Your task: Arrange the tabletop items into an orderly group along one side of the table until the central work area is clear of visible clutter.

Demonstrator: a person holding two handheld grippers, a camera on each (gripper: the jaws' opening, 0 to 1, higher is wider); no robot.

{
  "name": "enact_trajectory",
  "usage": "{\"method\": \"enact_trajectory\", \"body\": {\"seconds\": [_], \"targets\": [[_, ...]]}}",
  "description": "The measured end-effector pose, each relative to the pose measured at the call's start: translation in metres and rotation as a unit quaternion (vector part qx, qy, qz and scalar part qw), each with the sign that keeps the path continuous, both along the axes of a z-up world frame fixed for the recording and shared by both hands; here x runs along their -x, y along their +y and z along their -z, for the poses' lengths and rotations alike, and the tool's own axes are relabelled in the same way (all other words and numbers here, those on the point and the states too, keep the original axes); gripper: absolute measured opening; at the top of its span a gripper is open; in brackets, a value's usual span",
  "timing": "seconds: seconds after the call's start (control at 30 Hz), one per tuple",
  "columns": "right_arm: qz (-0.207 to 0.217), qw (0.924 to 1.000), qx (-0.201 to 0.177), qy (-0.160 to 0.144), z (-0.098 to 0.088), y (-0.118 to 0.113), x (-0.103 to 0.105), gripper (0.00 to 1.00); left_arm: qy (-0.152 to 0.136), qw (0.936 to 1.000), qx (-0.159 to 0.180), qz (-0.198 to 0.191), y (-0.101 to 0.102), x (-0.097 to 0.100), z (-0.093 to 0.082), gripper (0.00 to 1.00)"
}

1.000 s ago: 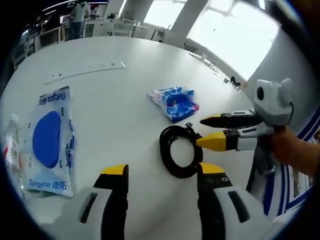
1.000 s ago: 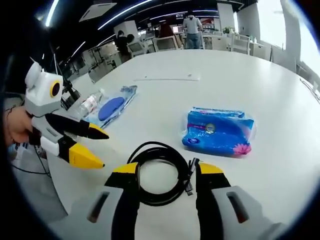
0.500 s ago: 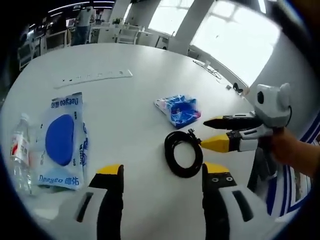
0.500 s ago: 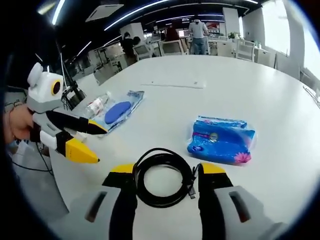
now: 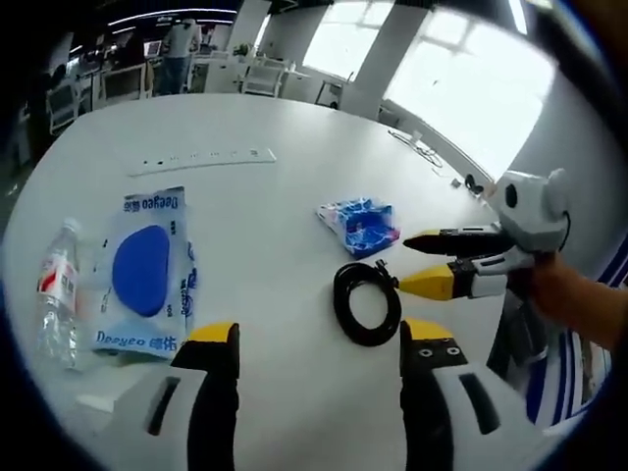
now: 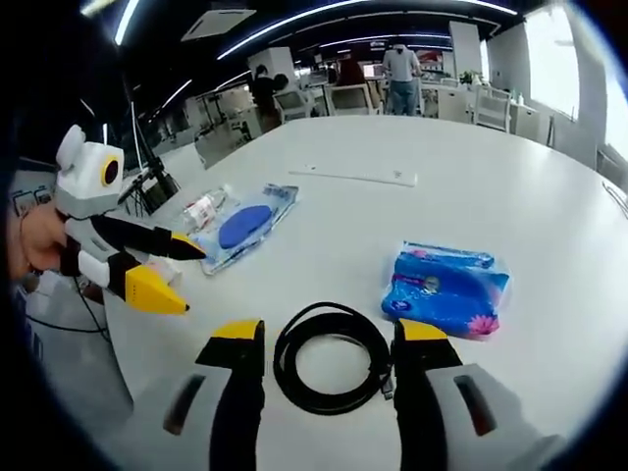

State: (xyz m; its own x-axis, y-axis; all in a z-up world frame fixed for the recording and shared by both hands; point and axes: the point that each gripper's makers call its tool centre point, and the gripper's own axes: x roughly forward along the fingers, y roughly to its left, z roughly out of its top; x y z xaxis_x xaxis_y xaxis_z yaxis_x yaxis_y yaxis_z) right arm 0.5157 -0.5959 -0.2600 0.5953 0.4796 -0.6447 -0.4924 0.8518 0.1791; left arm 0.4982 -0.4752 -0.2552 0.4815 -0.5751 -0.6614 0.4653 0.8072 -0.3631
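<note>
A black coiled cable [image 5: 340, 302] lies on the round white table [image 5: 265, 196], just ahead of my left gripper [image 5: 321, 339], which stands open with nothing in it. My right gripper [image 5: 407, 262] reaches in from the right, open, its tips beside the coil's rim. In the right gripper view the cable [image 6: 332, 310] lies between and ahead of my right gripper [image 6: 327, 334]. The left gripper [image 6: 193, 282] hangs open at the left. A blue tissue pack [image 5: 361, 224] [image 6: 446, 289] lies just past the cable.
A blue-and-white flat package [image 5: 145, 270] [image 6: 245, 226] and a water bottle [image 5: 57, 294] [image 6: 201, 208] lie near one table edge. A white power strip [image 5: 201, 159] [image 6: 353, 177] lies farther back. Chairs, desks and people stand beyond the table.
Both grippers have drawn back from the cable, so it looks smaller and farther off. The bottle has come more fully into the left gripper view. Nothing on the table has moved.
</note>
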Motion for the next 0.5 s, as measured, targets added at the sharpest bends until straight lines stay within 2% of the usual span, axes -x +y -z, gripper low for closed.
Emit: {"method": "enact_trajectory", "body": {"seconds": [0.5], "targets": [[-0.030,0.9995,-0.005,-0.013,-0.012,0.017,-0.008,0.56,-0.015,0.9993,0.004,-0.034,0.023,0.000,-0.016,0.68]]}}
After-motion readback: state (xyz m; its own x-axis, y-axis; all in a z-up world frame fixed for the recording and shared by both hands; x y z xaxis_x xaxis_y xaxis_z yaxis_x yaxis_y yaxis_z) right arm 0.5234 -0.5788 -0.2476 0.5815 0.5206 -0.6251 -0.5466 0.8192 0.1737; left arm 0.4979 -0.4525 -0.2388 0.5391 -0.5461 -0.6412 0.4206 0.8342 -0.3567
